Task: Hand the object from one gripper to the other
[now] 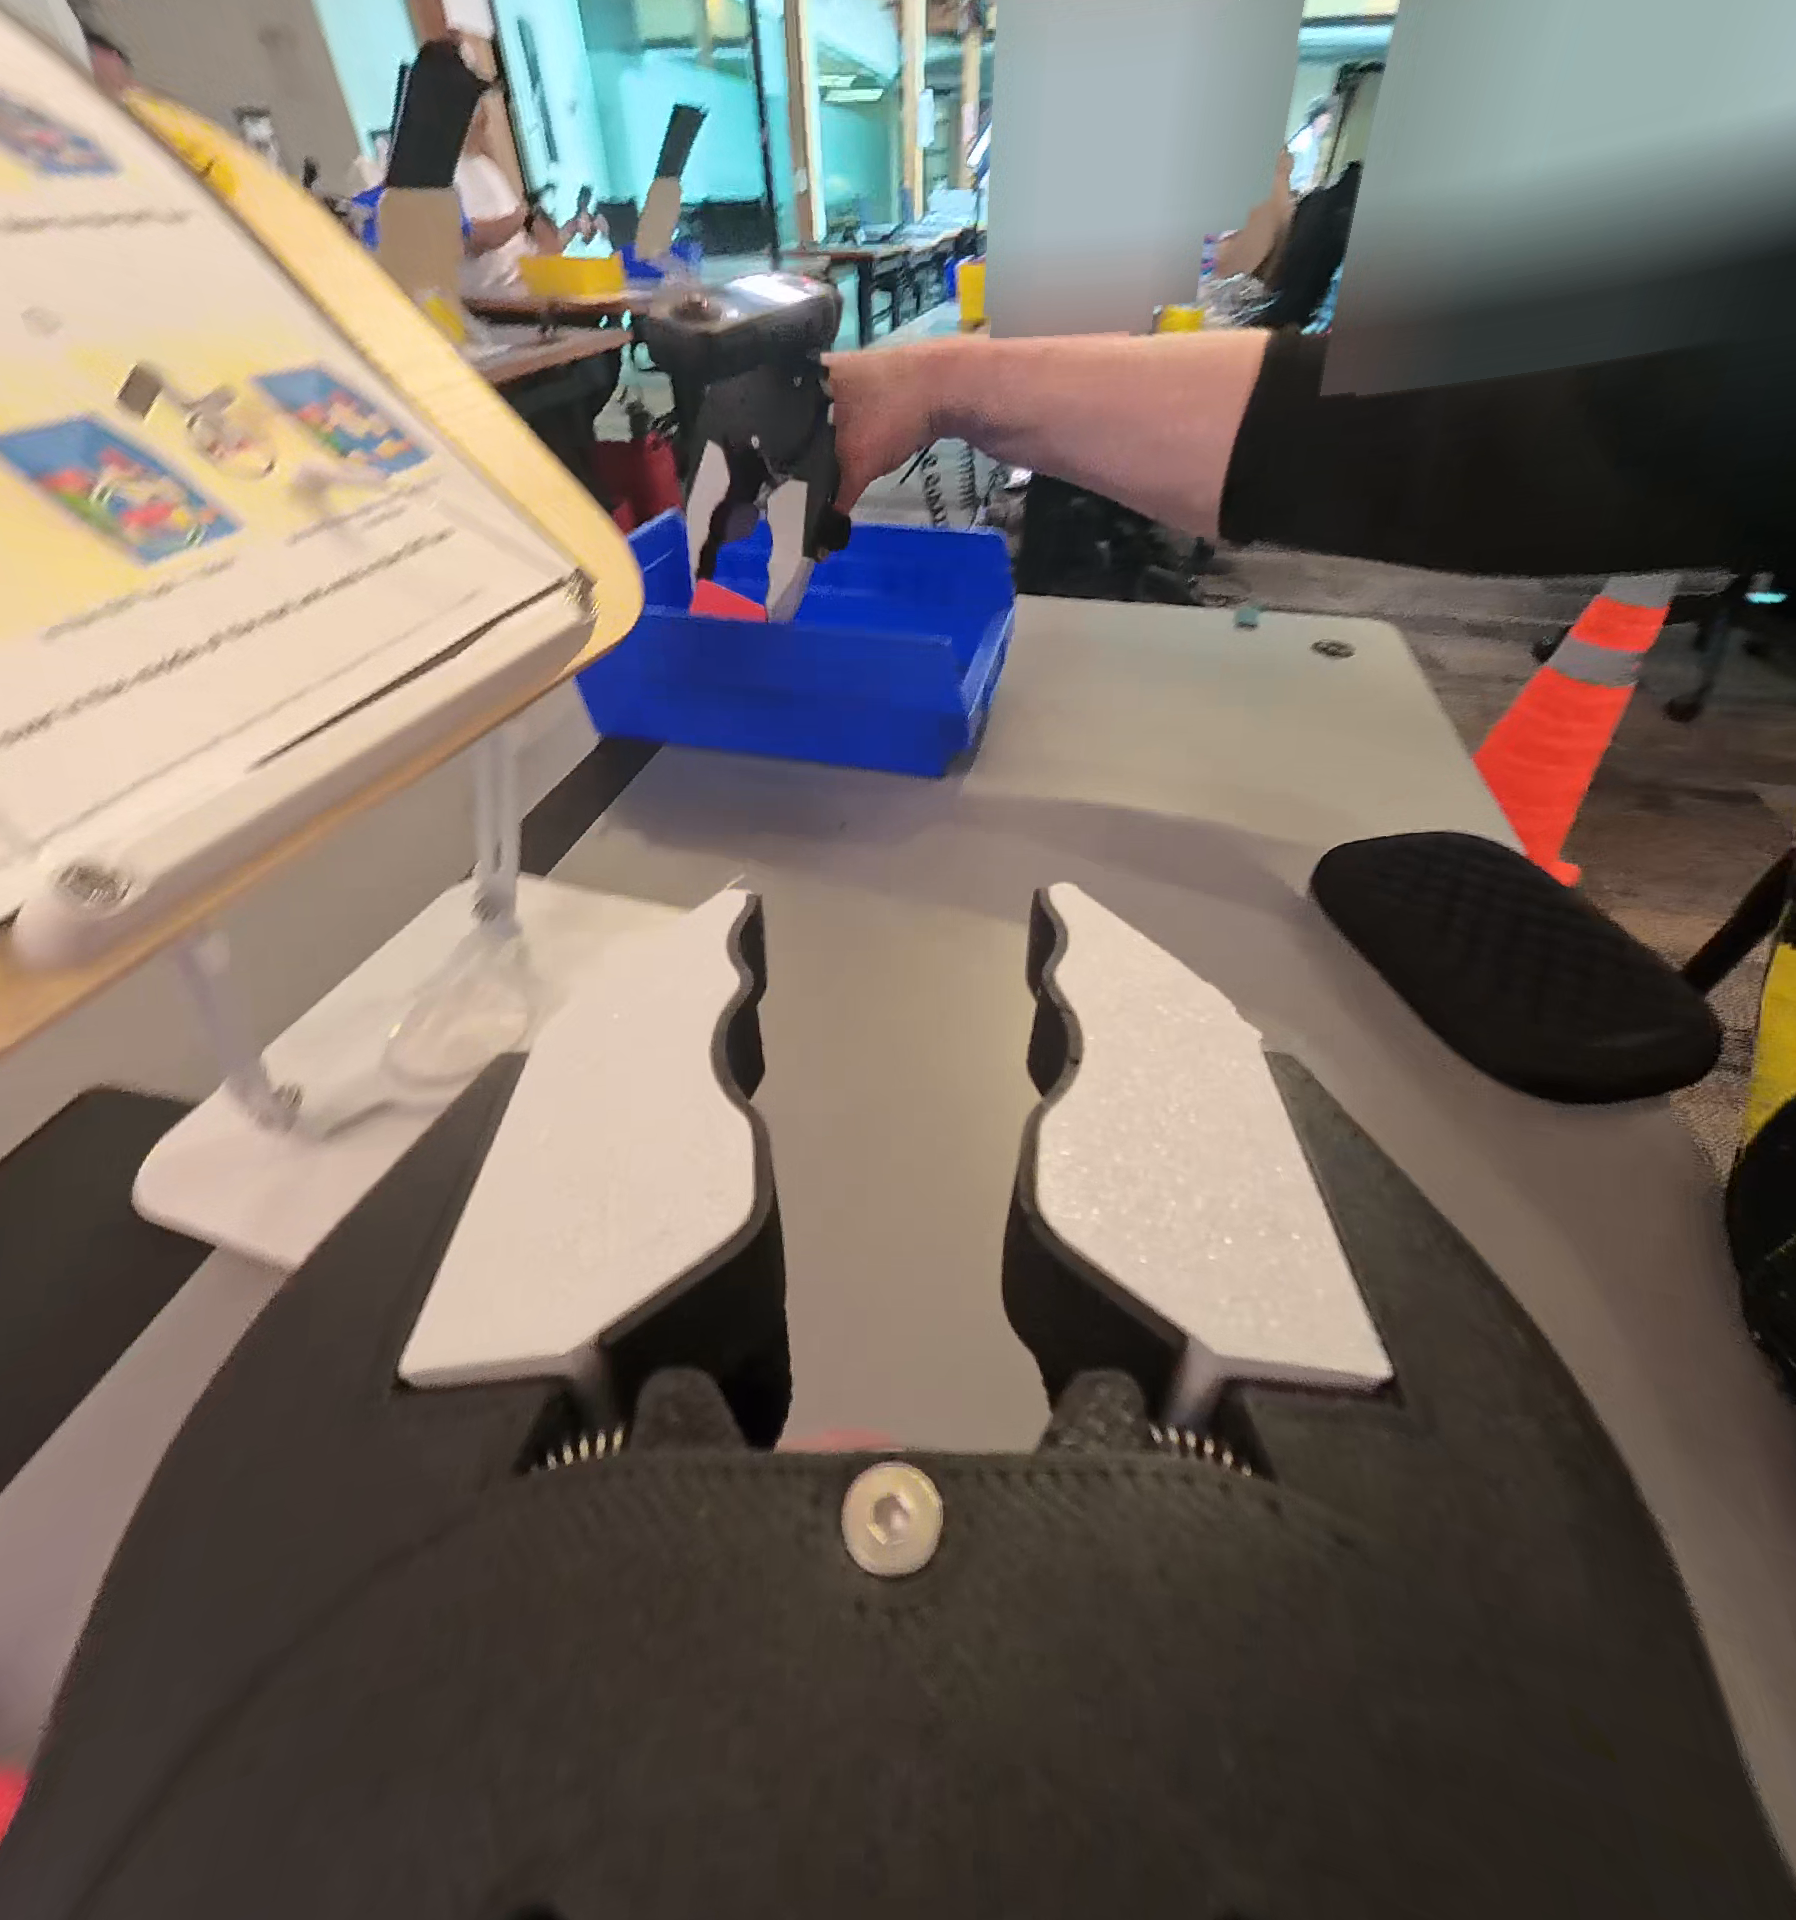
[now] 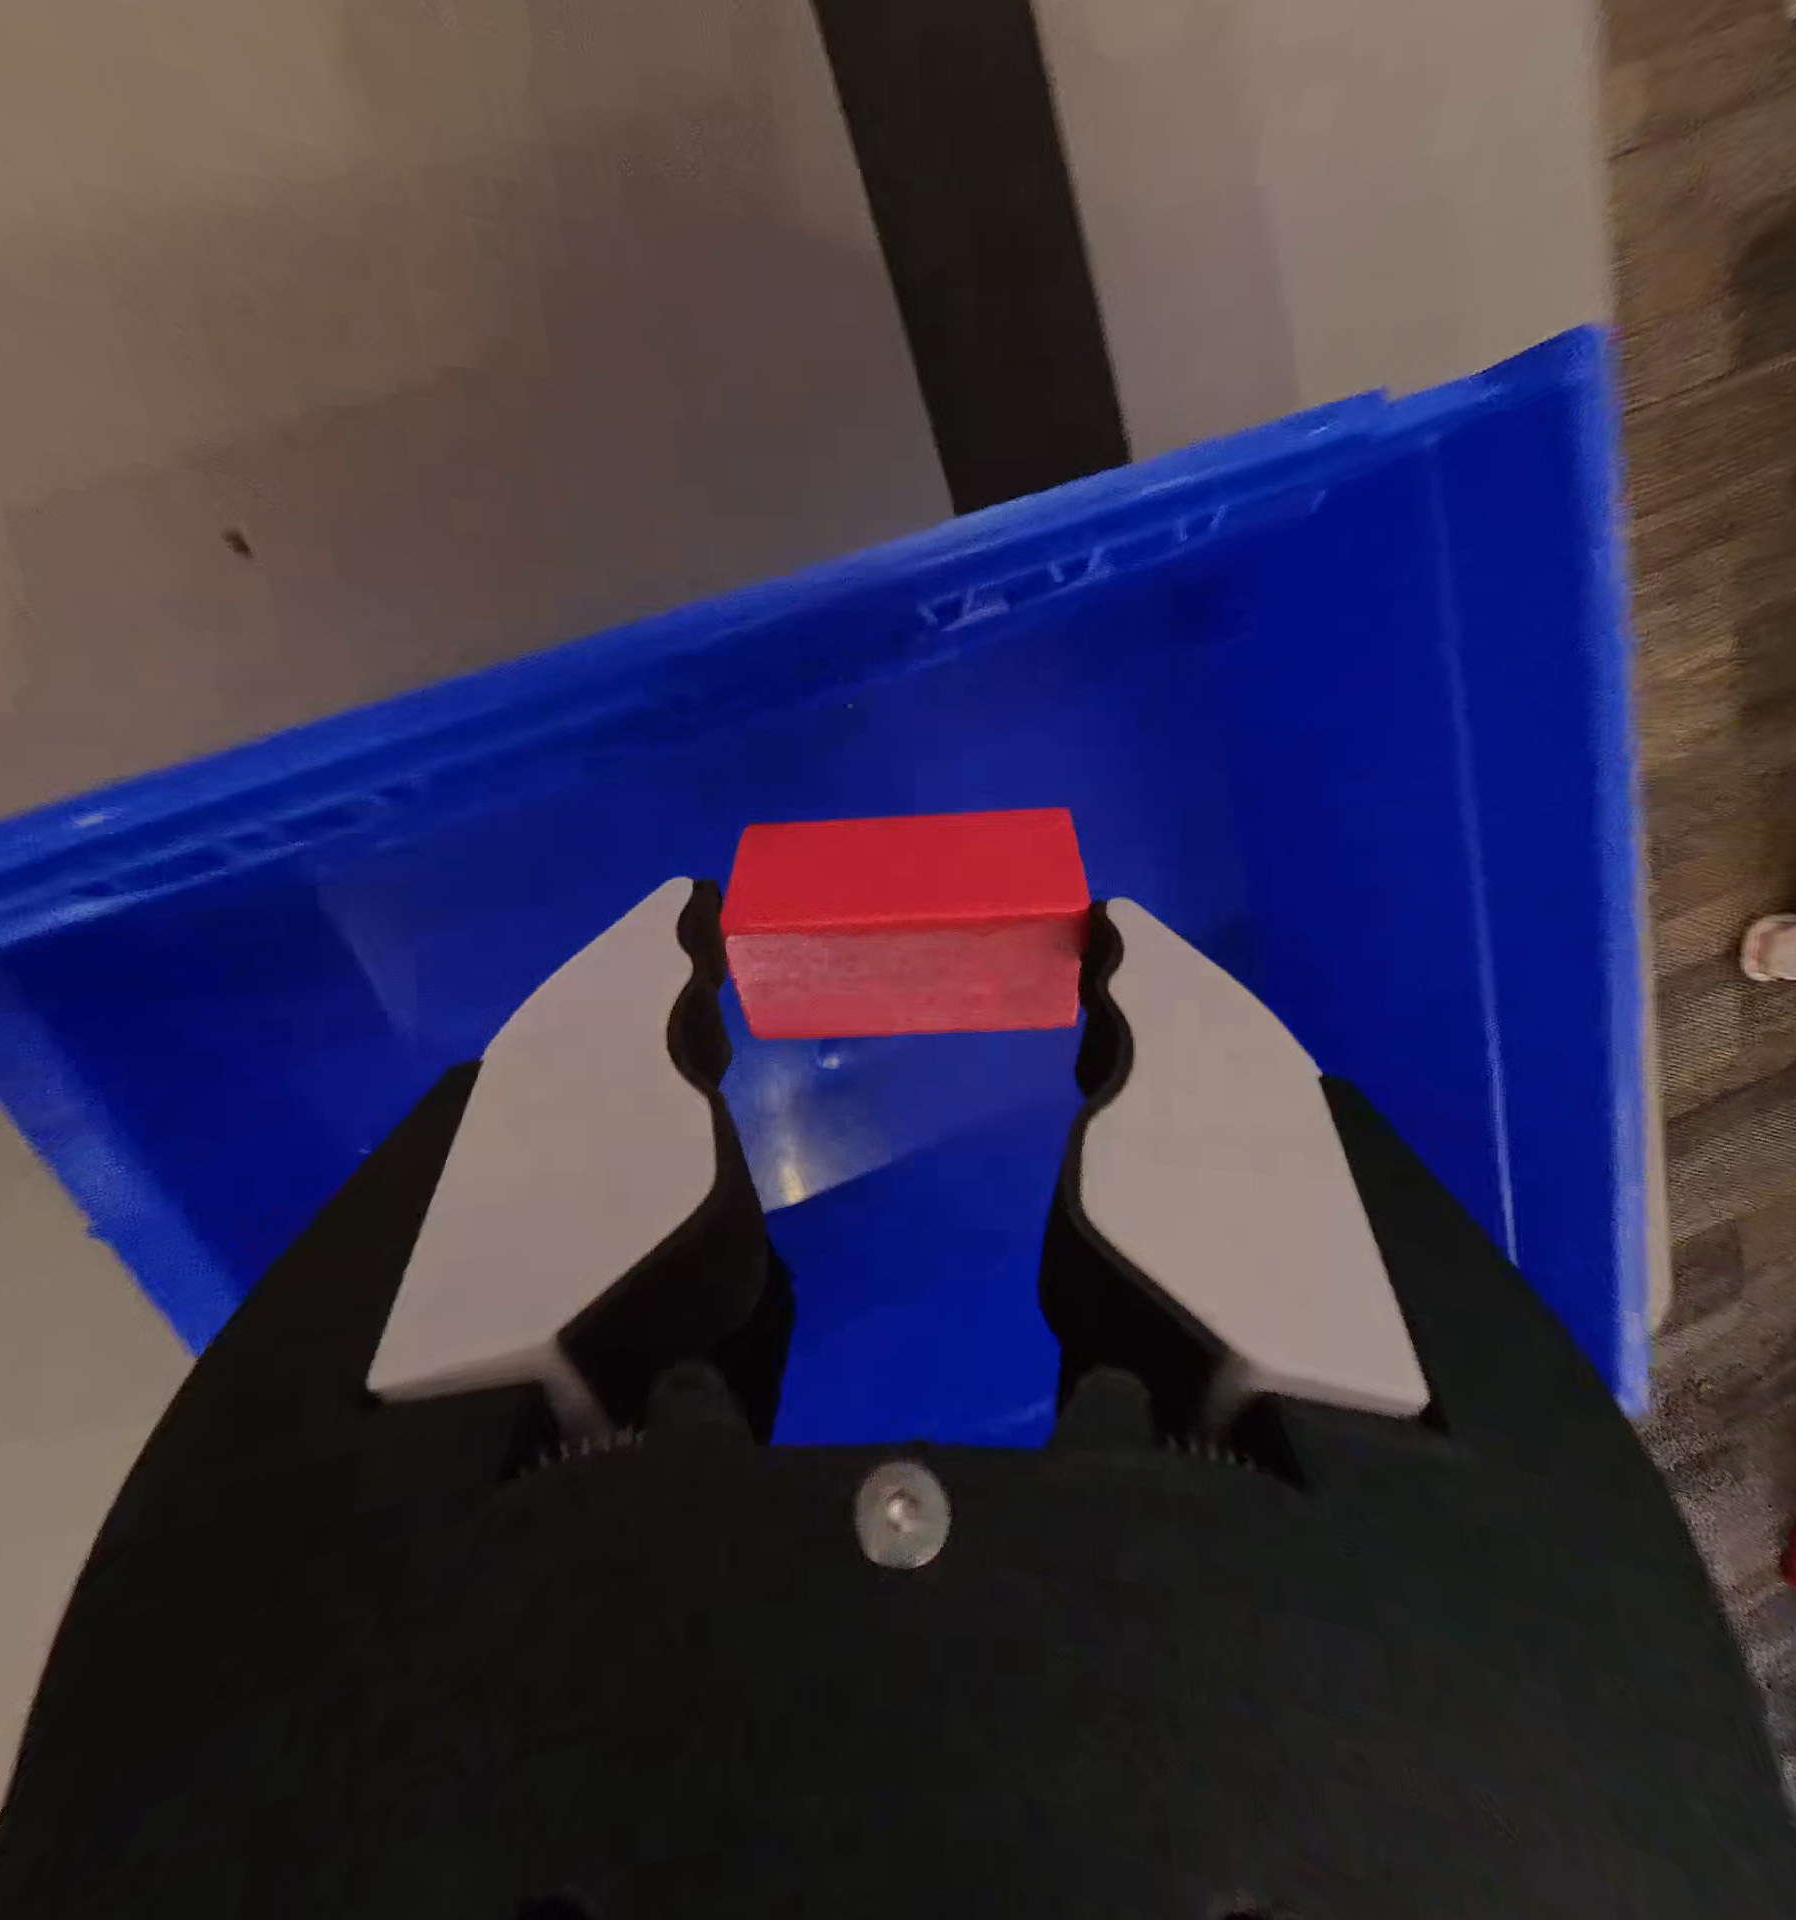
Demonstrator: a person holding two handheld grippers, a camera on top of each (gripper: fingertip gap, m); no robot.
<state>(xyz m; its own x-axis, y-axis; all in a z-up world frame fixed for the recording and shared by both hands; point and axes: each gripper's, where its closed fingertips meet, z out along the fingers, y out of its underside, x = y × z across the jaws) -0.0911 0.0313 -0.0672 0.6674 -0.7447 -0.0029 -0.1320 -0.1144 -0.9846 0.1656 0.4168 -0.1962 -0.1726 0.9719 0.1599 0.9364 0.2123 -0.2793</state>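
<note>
right gripper point(image 2: 899, 940) pads clamped on both ends of red rectangular wooden block point(image 2: 904, 920), block at fingertips over blue plastic bin point(image 2: 1289, 727), left gripper point(image 1: 896, 925) fingers parted and bare above grey tabletop point(image 1: 1133, 727)

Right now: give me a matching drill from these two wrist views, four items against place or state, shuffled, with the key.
Items:
1. red block
2. left gripper
3. blue bin
4. black ribbed pad

Place or state:
A. open, nothing between the fingers, over the grey table
B. on the table, under the right gripper
C. near the table's right edge
D. between the right gripper's fingertips

Pairs: 1-D, 2-A, 3-B, 4-C
</note>
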